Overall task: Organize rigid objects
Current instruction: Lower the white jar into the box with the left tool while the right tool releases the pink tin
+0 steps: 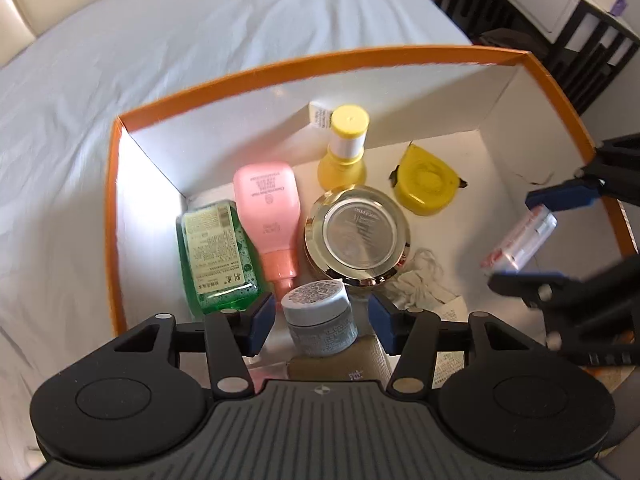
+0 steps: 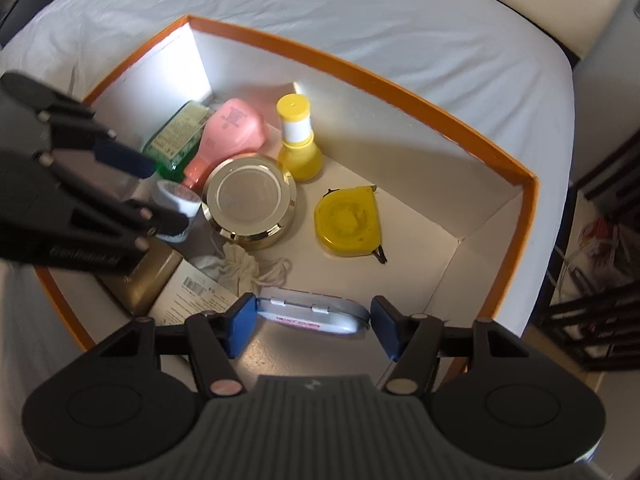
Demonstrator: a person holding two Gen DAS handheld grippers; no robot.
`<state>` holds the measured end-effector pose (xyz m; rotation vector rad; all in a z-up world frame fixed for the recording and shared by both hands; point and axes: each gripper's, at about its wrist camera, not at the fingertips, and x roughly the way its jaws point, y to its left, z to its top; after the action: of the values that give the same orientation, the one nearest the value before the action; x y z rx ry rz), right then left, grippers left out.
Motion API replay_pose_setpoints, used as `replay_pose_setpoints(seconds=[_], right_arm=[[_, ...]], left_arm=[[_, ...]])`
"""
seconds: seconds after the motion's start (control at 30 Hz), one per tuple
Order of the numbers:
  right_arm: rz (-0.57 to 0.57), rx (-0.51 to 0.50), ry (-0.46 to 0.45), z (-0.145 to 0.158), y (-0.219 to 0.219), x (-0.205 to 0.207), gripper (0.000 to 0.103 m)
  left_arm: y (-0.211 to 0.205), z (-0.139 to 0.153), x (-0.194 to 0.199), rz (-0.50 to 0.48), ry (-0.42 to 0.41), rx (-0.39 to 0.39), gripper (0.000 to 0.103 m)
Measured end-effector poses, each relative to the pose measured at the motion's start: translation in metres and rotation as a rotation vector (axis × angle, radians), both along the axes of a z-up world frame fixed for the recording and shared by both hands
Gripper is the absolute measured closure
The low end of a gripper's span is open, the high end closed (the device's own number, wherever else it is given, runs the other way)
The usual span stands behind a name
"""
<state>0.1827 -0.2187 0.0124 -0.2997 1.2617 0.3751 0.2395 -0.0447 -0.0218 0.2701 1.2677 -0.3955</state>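
Note:
An orange-rimmed white box point(image 1: 280, 70) point(image 2: 400, 80) lies on a bed. A small blue-grey jar point(image 1: 320, 320) point(image 2: 176, 196) stands between the fingers of my left gripper point(image 1: 322, 322) point(image 2: 156, 192). The jaws are open, with a gap on each side of the jar. My right gripper point(image 2: 312, 320) point(image 1: 532, 240) is shut on a flat silver tin with a pink label point(image 2: 312, 312) point(image 1: 520, 244), held above the box's near right part. Inside lie a green bottle point(image 1: 216, 252), a pink bottle point(image 1: 268, 208), a gold round case point(image 1: 356, 236), a yellow bottle point(image 1: 344, 144) and a yellow tape measure point(image 1: 426, 182).
A white cloth pouch point(image 2: 240, 268) and a printed carton point(image 2: 196, 300) lie near the box's front wall, beside a gold box point(image 2: 152, 276) below the jar. The box floor to the right of the tape measure is bare. Dark furniture point(image 1: 560, 20) stands past the bed.

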Motion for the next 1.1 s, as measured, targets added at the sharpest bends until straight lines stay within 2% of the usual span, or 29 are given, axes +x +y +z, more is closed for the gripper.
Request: replay_pose_setpoints(seconds=[0.13,0.2,0.3,0.5,0.67,0.93,1.1], right_arm=[[0.055,0.030,0.049,-0.007,0.005,-0.001,0.041],[0.064,0.003,0.055,-0.013,0.007,0.000,0.041],[0.045,-0.038,0.055,-0.021,0.006,0.004,0.041],[0.020,-0.048,0.091,-0.033,0.009,0.011,0.041],[0.021,-0.073,0.110,-0.043,0.009,0.013,0.041],[-0.016,0.015,0.045,-0.021,0.002,0.012,0.035],[-0.082,0.049,-0.115,0.023,-0.017,-0.003,0.036]], left_arm=[[-0.002,-0.010,0.003,0.001,0.032,0.017,0.041],[-0.003,-0.013,0.004,0.003,0.037,0.026,0.049],[0.000,-0.016,0.006,0.013,0.052,0.004,0.054],[-0.003,-0.015,0.003,-0.004,0.034,0.014,0.055],[0.001,0.000,0.000,-0.012,0.011,-0.015,0.056],[0.000,0.030,-0.010,-0.053,-0.083,-0.070,0.056],[-0.020,0.050,-0.022,-0.146,-0.150,-0.138,0.056]])
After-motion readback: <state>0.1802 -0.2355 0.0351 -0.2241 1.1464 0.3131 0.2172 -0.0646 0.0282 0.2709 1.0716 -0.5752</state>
